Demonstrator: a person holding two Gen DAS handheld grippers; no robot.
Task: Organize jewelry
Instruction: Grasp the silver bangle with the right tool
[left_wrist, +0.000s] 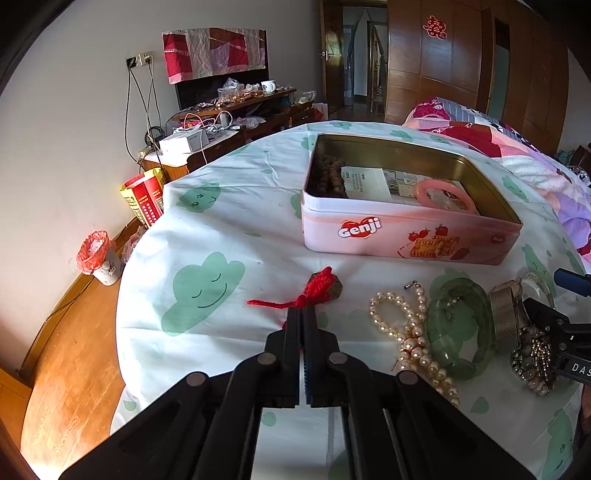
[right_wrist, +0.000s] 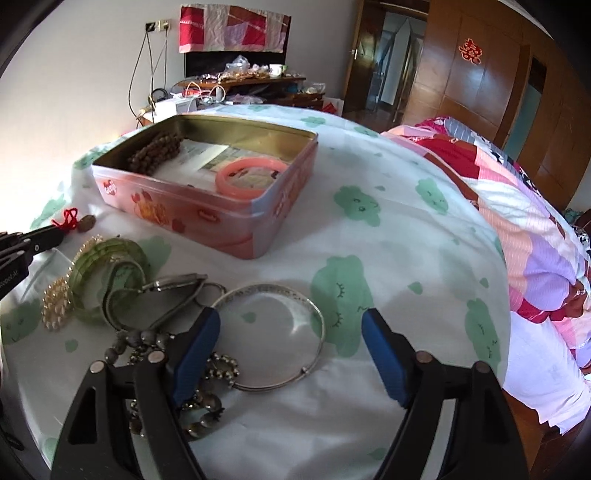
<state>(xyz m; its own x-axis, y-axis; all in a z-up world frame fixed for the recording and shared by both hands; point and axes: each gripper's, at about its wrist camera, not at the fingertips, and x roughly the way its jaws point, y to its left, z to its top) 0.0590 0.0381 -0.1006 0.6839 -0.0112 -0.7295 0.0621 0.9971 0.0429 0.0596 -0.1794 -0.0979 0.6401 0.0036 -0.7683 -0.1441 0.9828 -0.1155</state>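
A pink Genji tin (left_wrist: 391, 240) (right_wrist: 207, 218) stands open on the bed, holding brown beads (left_wrist: 328, 177) and a pink bangle (left_wrist: 447, 195) (right_wrist: 251, 177). My left gripper (left_wrist: 303, 308) is shut on the red cord of a pendant (left_wrist: 325, 288) (right_wrist: 79, 221) lying on the sheet. A pearl necklace (left_wrist: 410, 332), a green bangle (left_wrist: 458, 328) (right_wrist: 107, 273), a watch (left_wrist: 504, 310) and a bead bracelet (left_wrist: 535, 354) lie to its right. My right gripper (right_wrist: 291, 325) is open over a silver bangle (right_wrist: 273, 332).
The bed has a white sheet with green clouds (left_wrist: 207, 288). A pink quilt (right_wrist: 517, 221) lies at the right. A wooden floor, a bin (left_wrist: 98, 258) and a cluttered cabinet (left_wrist: 229, 118) are to the left.
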